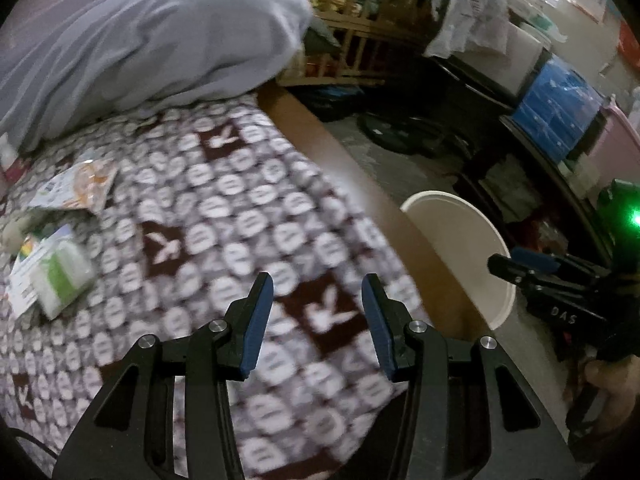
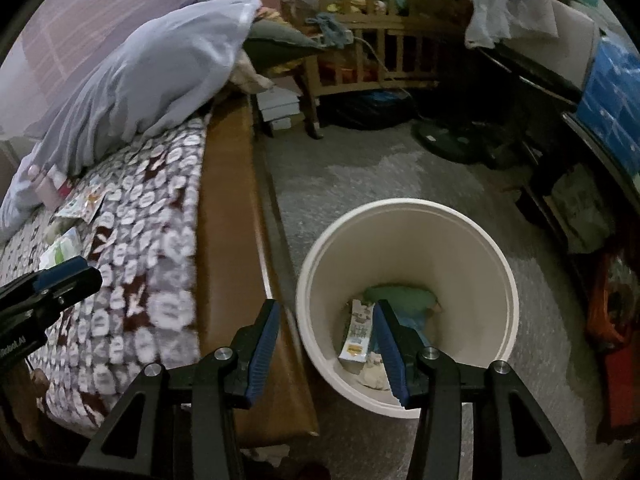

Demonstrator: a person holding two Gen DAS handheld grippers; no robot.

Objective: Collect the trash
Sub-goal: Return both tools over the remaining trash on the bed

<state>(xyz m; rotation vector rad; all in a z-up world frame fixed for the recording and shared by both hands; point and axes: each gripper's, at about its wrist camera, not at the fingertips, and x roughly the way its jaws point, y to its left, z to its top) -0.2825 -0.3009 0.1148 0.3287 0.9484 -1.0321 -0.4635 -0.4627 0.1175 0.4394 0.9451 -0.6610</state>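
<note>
My left gripper (image 1: 318,292) hangs open over the patterned bed cover (image 1: 224,208), with nothing between its blue pads. To its left on the bed lie a green-and-white packet (image 1: 60,276), a flat paper carton (image 1: 24,276) under it, and an orange-and-white wrapper (image 1: 80,188). My right gripper (image 2: 326,316) is open and empty, above the near left rim of the white bin (image 2: 404,206) on the floor. In the bin lie a small carton (image 2: 356,332) and a green wrapper (image 2: 400,298). The right gripper (image 1: 520,266) also shows at the edge of the left wrist view.
A grey-blue pillow (image 1: 152,40) lies at the head of the bed. The brown bed frame (image 2: 228,240) runs between bed and bin. A wooden crib (image 2: 360,40), a fan base (image 2: 444,136), and dark shelving with a blue box (image 1: 556,104) crowd the far side of the grey floor.
</note>
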